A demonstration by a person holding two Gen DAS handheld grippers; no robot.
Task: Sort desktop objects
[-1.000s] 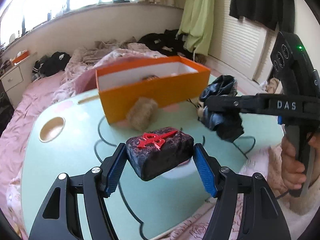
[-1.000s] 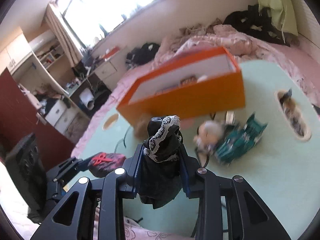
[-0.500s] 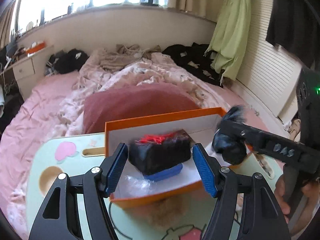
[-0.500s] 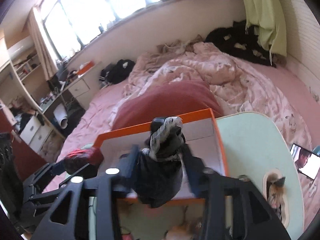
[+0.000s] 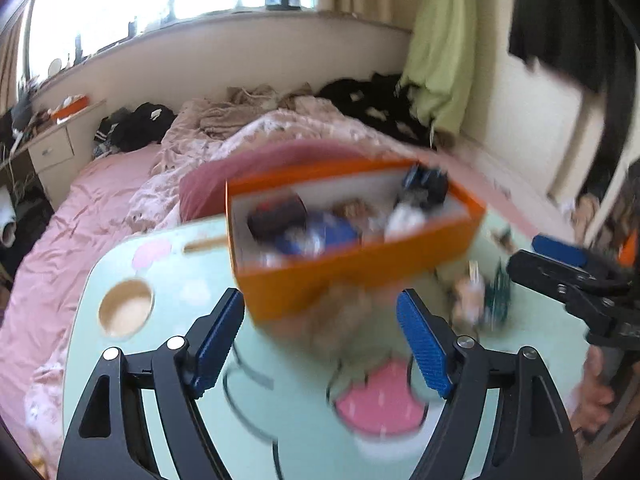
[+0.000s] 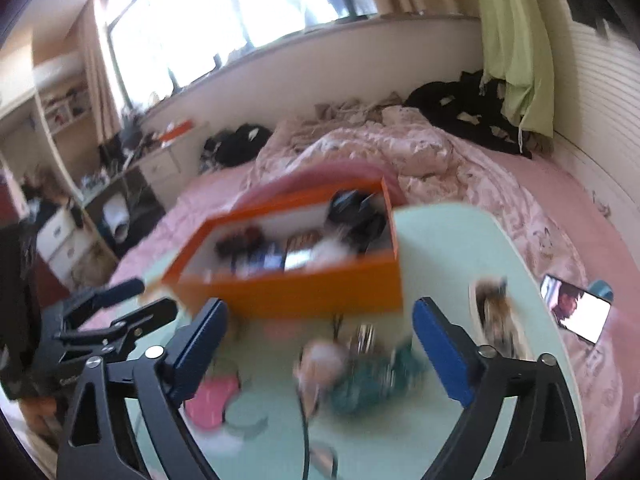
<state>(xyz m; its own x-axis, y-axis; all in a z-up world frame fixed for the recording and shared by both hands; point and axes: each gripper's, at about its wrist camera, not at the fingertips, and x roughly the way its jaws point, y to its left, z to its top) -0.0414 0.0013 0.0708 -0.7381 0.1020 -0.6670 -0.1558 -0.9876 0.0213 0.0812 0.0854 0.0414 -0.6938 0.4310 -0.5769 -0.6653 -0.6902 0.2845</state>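
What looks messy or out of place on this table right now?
Nothing looks spilled or broken, though the frames are blurred. A fuzzy tan lump sits against the orange box, and a teal item and a pale round thing lie loose on the table.

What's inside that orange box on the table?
The orange box holds a dark block, something blue, a black bundle and white bits; blur and its front wall hide the rest.

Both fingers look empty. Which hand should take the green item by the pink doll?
Right, probably. The right gripper has the green item and the doll between its opening fingers; from the left gripper they lie off to the side.
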